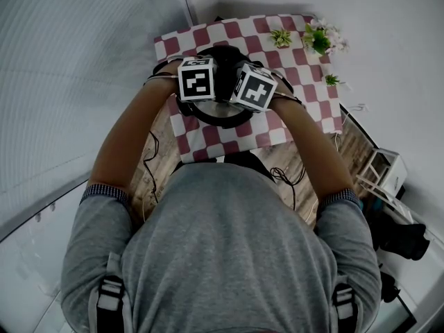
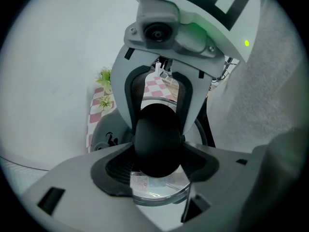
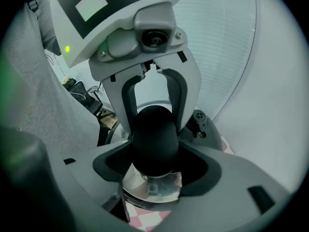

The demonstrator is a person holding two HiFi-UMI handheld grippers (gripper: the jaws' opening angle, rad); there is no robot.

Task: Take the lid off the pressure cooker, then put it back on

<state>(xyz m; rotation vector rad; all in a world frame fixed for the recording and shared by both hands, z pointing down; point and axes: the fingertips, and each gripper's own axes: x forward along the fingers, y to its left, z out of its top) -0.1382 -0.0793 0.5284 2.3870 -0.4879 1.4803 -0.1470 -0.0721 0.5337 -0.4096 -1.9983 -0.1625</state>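
Jaws (both pairs), clamping lid knob (image 2: 157, 140)

Both arms are reaching forward and down, the left arm (image 1: 128, 141) and the right arm (image 1: 312, 144) angling inward so that the wrists are converging above the knob (image 2: 157, 129). The left gripper (image 2: 158, 148) is pointing steeply down at the knob, its pads pressing on the knob's two sides. The right gripper (image 3: 155, 148) is facing it from the knob's opposite side, tilting just as steeply and gripping likewise (the two cubes (image 1: 196, 78) are sitting almost corner to corner over the knob).
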